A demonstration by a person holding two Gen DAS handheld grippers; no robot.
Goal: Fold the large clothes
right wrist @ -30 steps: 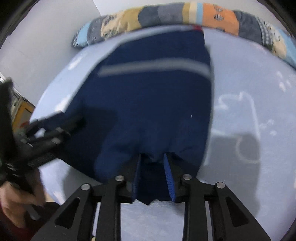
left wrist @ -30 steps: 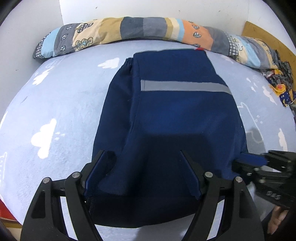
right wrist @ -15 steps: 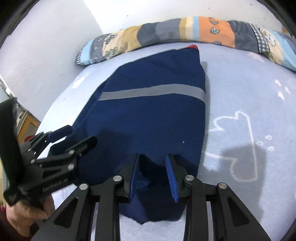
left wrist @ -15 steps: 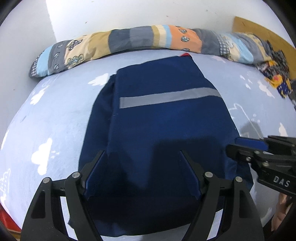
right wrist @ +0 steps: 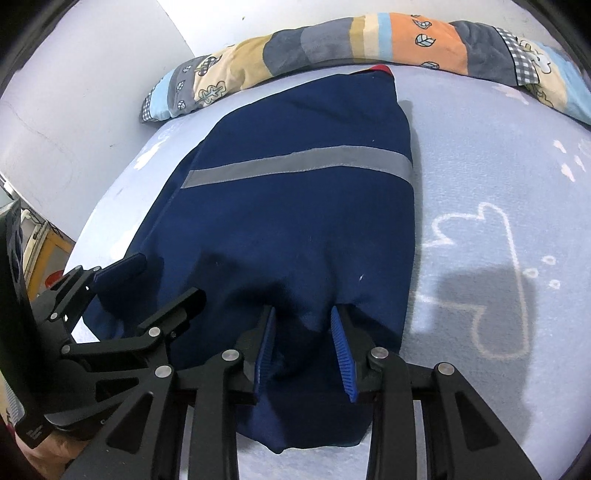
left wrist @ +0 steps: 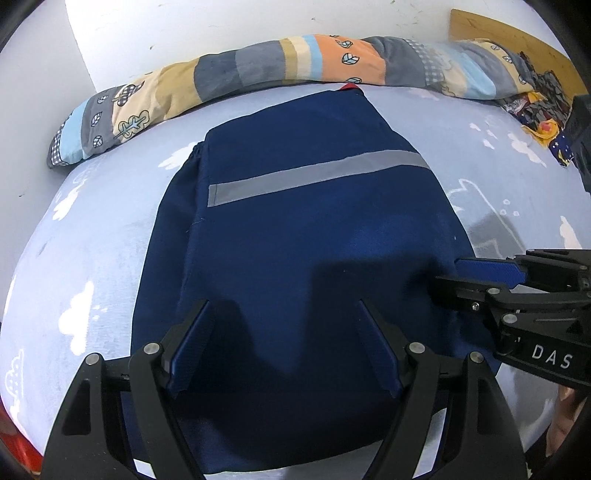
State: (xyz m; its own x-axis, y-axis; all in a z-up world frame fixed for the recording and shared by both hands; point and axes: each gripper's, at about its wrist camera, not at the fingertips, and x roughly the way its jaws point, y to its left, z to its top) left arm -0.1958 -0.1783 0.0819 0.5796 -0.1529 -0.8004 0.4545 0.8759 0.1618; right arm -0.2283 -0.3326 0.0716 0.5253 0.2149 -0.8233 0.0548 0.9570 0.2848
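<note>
A folded navy garment (left wrist: 295, 229) with a grey reflective stripe (left wrist: 314, 177) lies flat on the light blue bed sheet (left wrist: 92, 240). Its near end is under both grippers. My left gripper (left wrist: 283, 306) hovers open and wide over the near hem, with cloth lying below its fingers. In the right wrist view the garment (right wrist: 295, 206) runs away from my right gripper (right wrist: 303, 312). Those jaws stand a little apart with a low fold of cloth between them, and the blue pads (right wrist: 341, 350) are bare. The right gripper (left wrist: 448, 273) sits at the garment's right edge, the left gripper (right wrist: 168, 277) at its left.
A long patchwork bolster (left wrist: 277, 70) lies along the far side against the white wall. A heap of dark patterned clothes (left wrist: 535, 107) sits at the far right below a wooden headboard (left wrist: 498, 33). The sheet (right wrist: 498, 184) carries white cloud prints. A hand (right wrist: 48, 454) holds the left gripper.
The right jaws have widened off the bunched cloth, which now lies slack between them. The left gripper has slid a little sideways over the near hem and rolled slightly.
</note>
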